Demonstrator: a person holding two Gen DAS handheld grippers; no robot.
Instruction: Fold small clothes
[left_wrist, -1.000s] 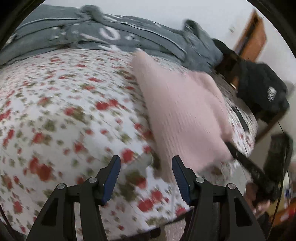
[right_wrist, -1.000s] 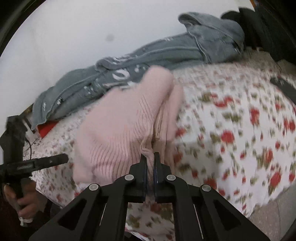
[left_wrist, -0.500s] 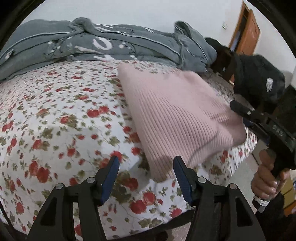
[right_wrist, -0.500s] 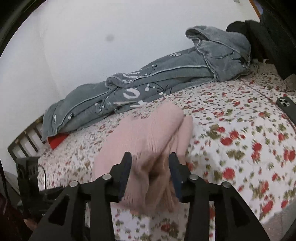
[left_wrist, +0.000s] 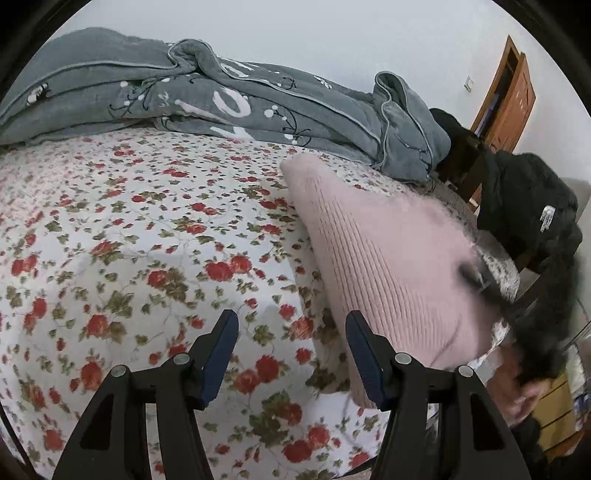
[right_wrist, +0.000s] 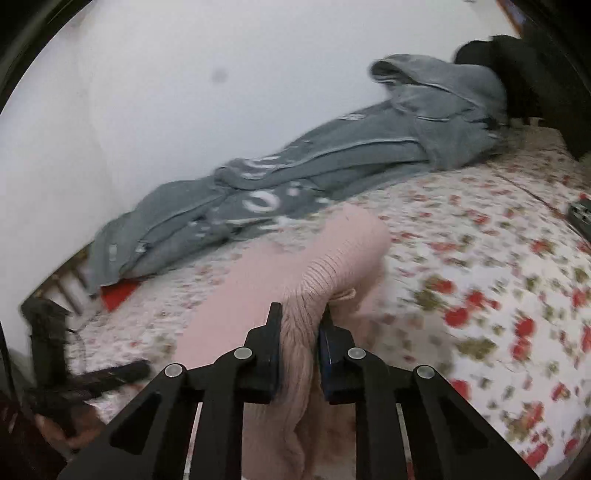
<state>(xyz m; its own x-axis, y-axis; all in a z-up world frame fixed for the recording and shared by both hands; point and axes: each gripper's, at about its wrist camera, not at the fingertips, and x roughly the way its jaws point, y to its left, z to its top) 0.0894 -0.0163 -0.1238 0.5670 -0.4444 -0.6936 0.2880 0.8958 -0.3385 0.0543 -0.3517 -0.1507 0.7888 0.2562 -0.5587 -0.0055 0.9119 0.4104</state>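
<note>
The pink sweater (right_wrist: 295, 280) lies on the flowery bed (left_wrist: 147, 240). The right gripper (right_wrist: 299, 332) is closing on a thick bunch of it. The left gripper (left_wrist: 291, 354) is half open, holding nothing. A loose pinch could slip and undo the fold.

A bed (left_wrist: 155, 236) in a rose-print sheet is carrying a pink knit sweater (left_wrist: 384, 266), with a grey blanket (left_wrist: 229, 103) lying bunched along the wall side.
</note>
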